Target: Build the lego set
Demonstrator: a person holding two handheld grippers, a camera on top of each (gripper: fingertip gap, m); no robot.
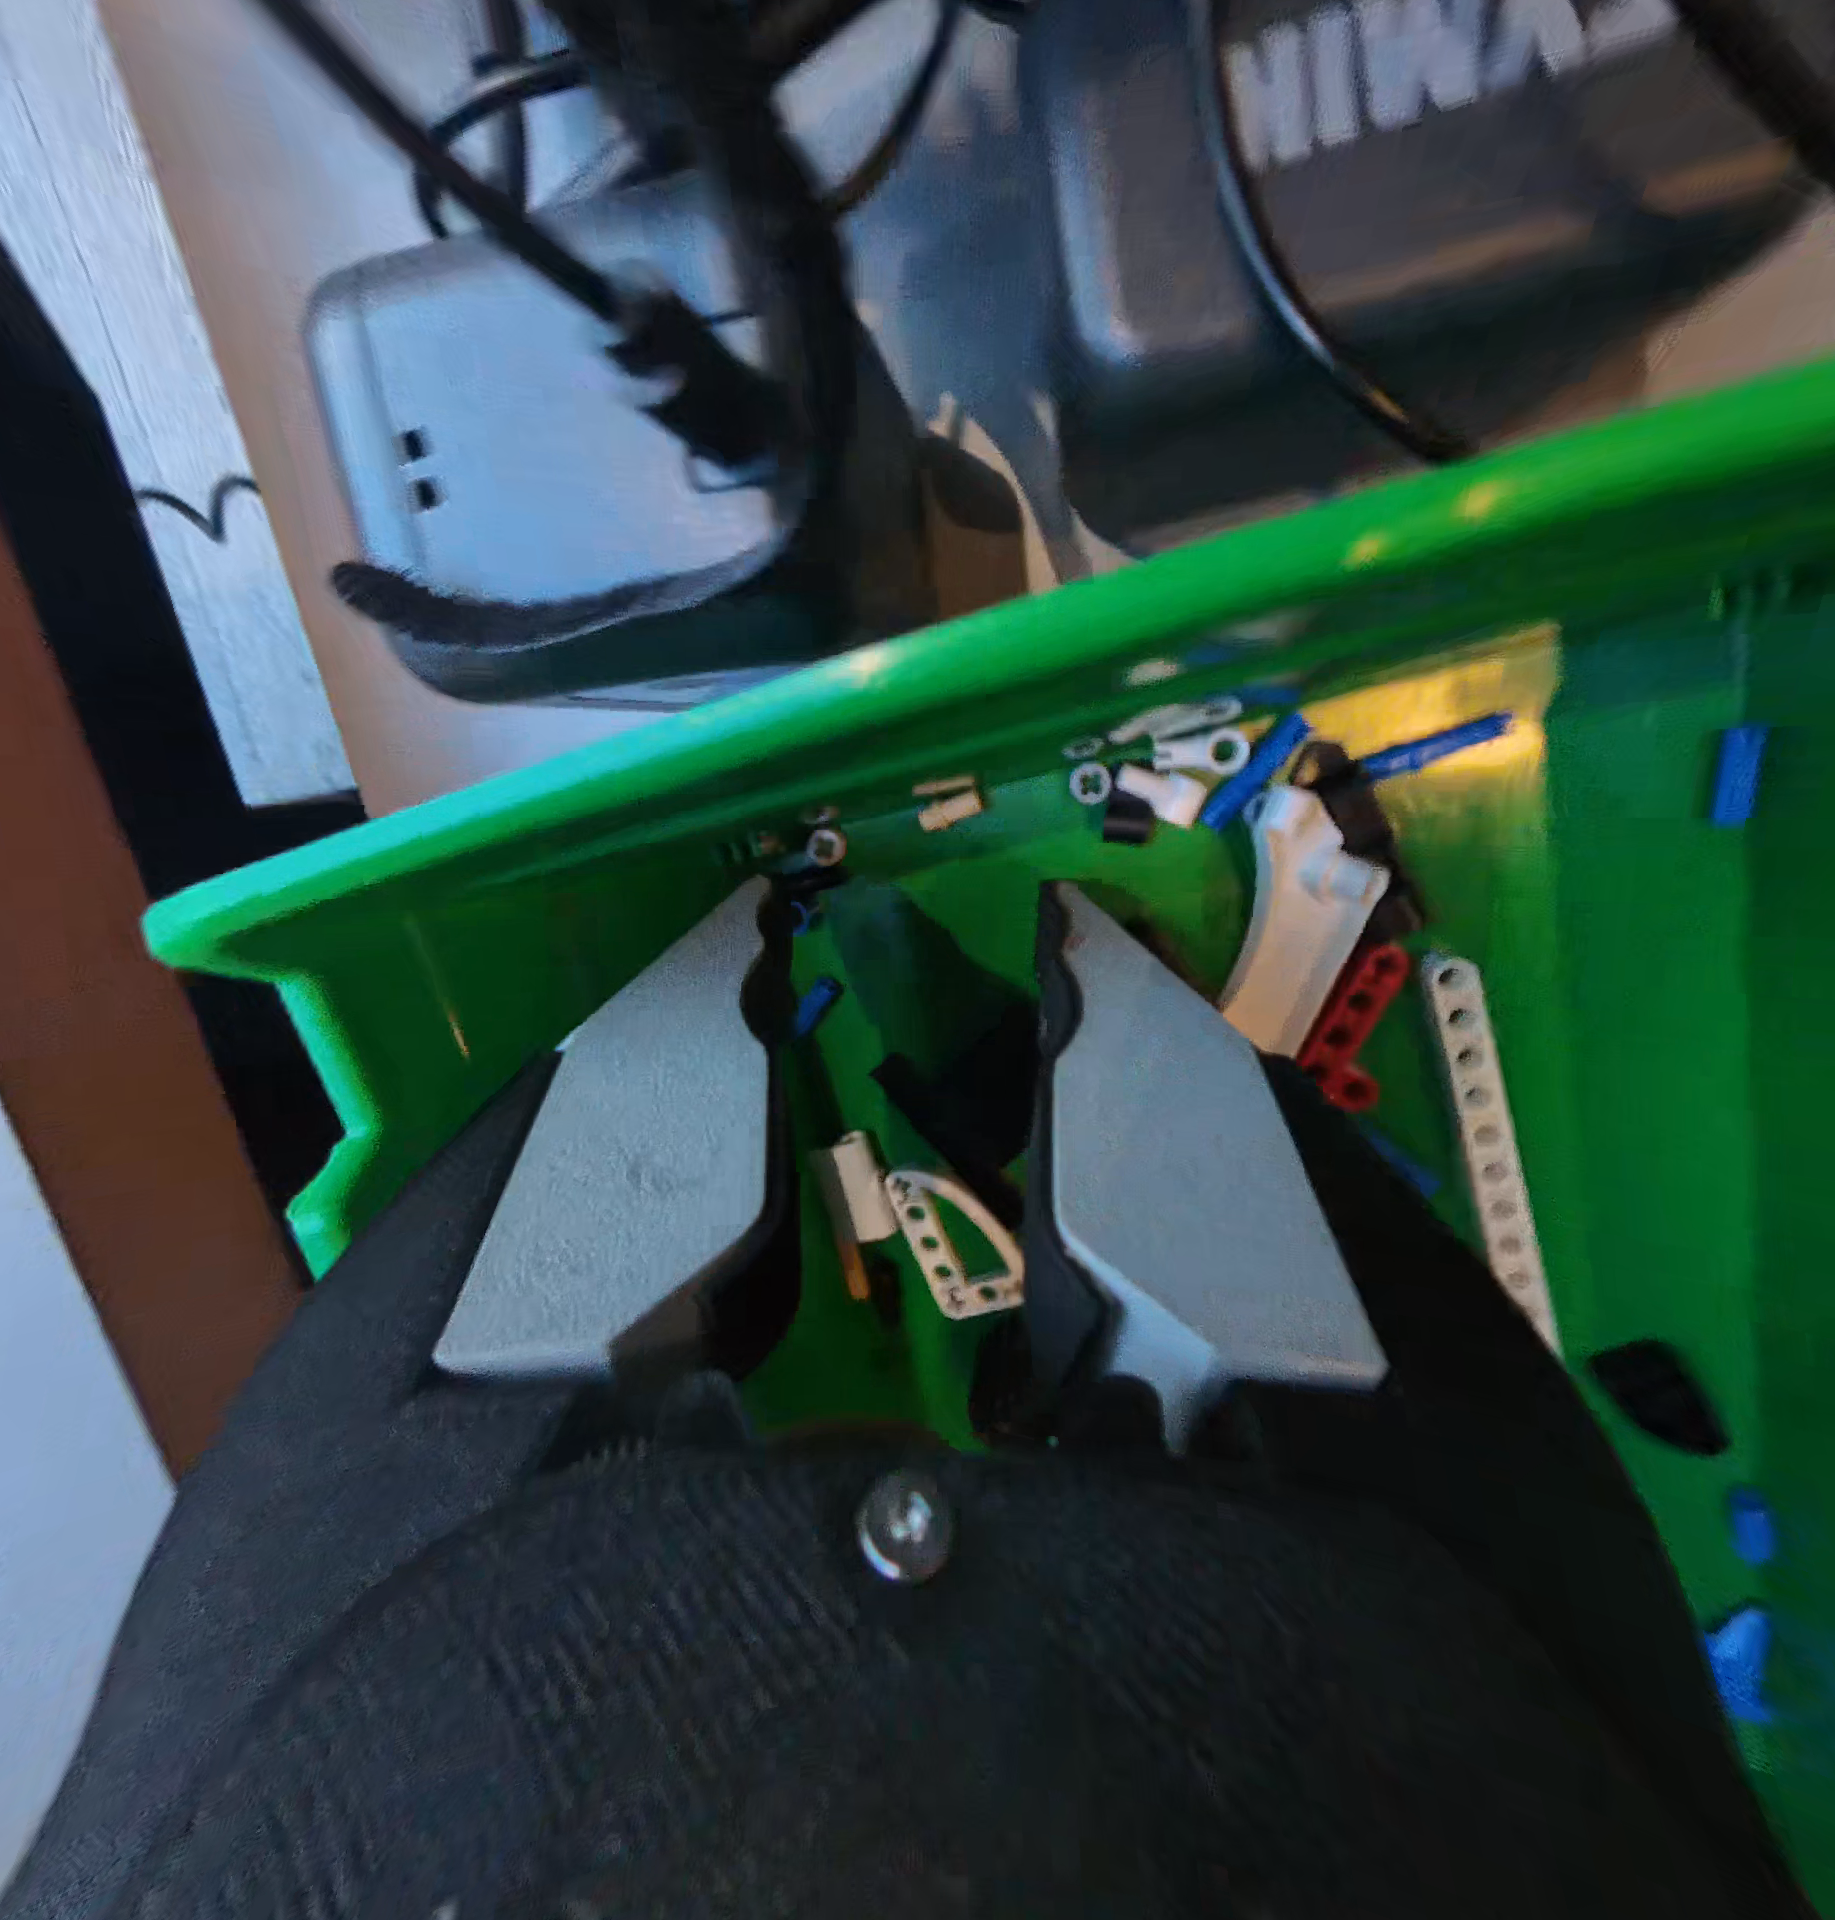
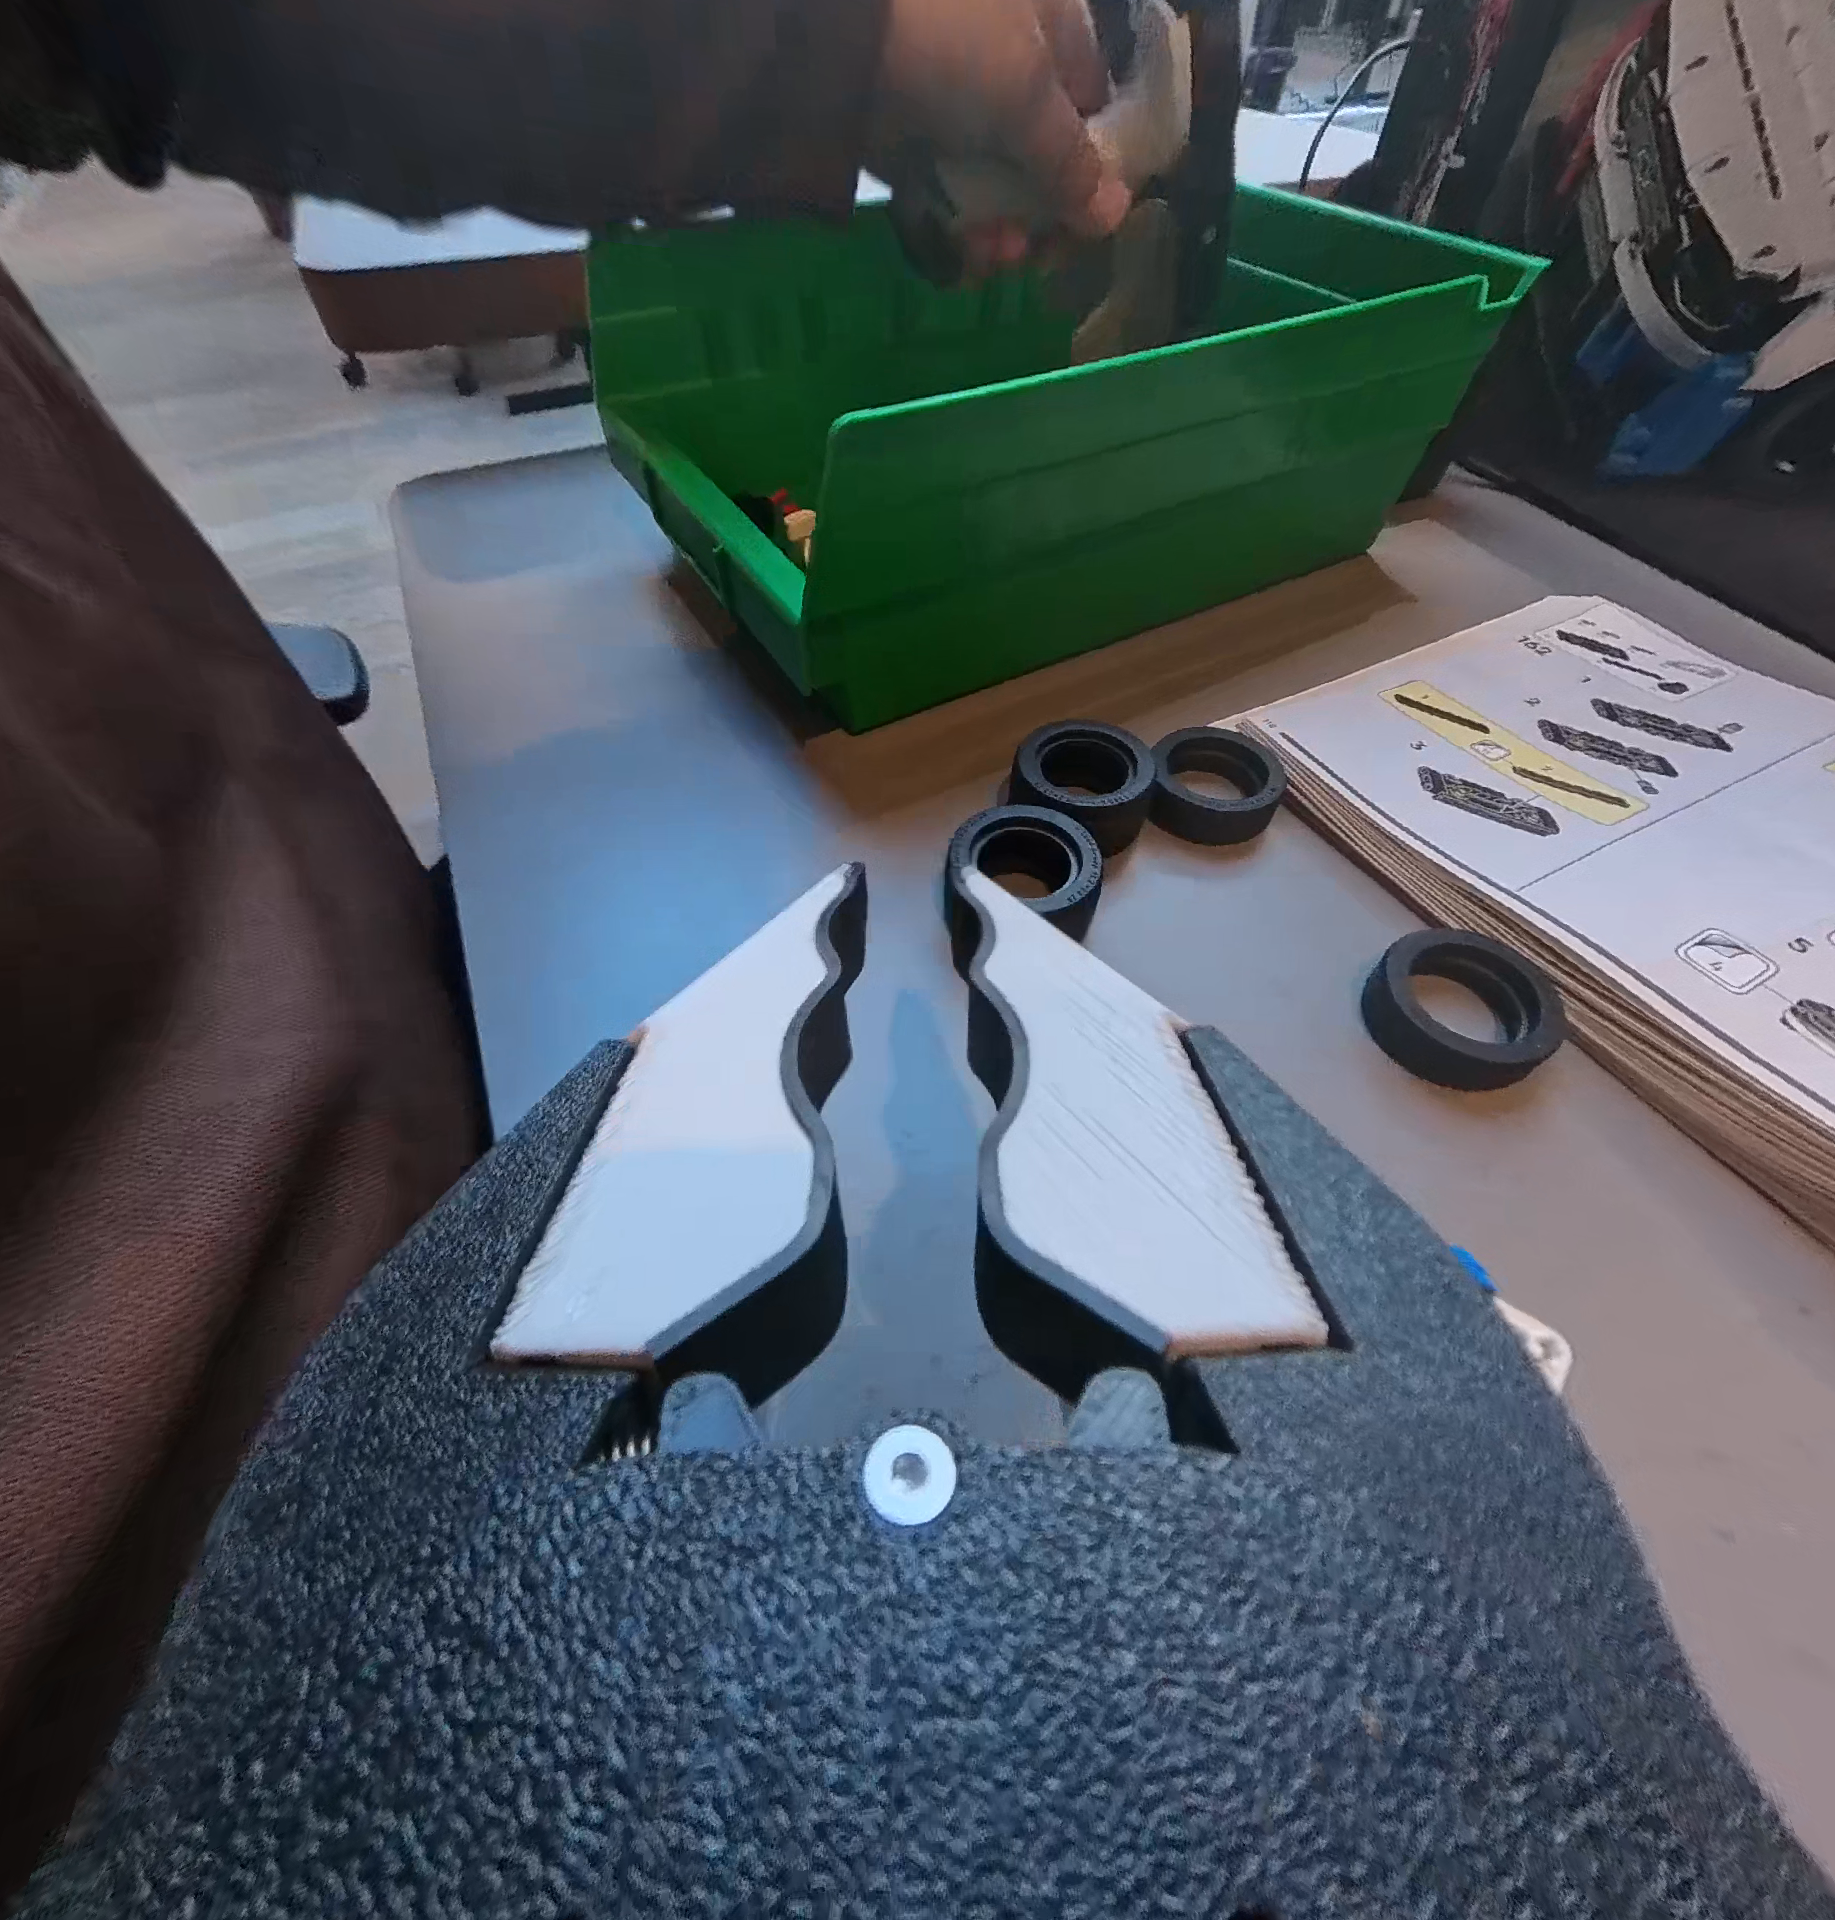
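Left gripper (image 1: 908,914), grey fingers with black wavy pads, sits low inside the green plastic parts bin (image 1: 1671,1039), centre of the left wrist view. Jaws apart, nothing pinched between them. Loose lego pieces on the bin floor: small white perforated quarter-arc piece (image 1: 960,1252) between the fingers toward the lower middle, white curved panel (image 1: 1302,914) just right of the right finger, red holed beam (image 1: 1354,1023) touching its lower edge, long white holed beam (image 1: 1484,1132) further right, blue rods (image 1: 1256,769) and small white connectors (image 1: 1199,750) clustered by the far wall at upper right. View is blurred; tiny parts are hard to tell.

Right gripper (image 2: 908,883) hovers over the grey tabletop (image 2: 601,831), centre of the right wrist view, jaws parted with a narrow gap, holding nothing. Its right fingertip overlaps a black rubber tyre (image 2: 1058,862). Two more black tyres (image 2: 1084,779) touch each other just above it; a fourth (image 2: 1464,1008) lies at mid right beside the open paper instruction booklet (image 2: 1619,883). The same bin stands at upper centre, with a person's hand (image 2: 1006,135) above it working the left gripper.
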